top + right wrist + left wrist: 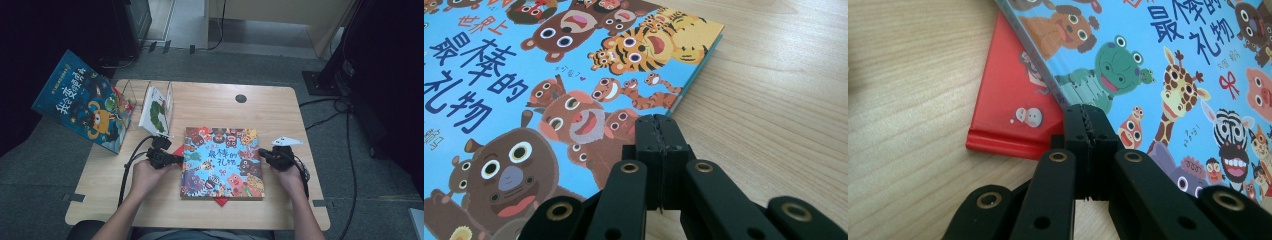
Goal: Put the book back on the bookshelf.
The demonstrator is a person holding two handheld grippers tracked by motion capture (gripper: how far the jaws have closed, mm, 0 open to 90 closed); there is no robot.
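I see a big blue animal book (222, 162) lying flat on the wooden counter (210, 107), near the front edge and in the middle. A red book (1008, 107) lies under it and peeks out at its left side and near edge. My left tongs (180, 159) sit at the left edge of the blue book. In the left gripper view the two black jaws are pressed tight together with nothing between them, right over the book's edge. My right tongs (261, 151) sit at the right side of the blue book, and their jaws are pressed together too, with nothing in them. Far to the left, a white book (156, 111) stands in a clear rack (131, 92), and another blue book (85, 101) leans at the left edge of the counter.
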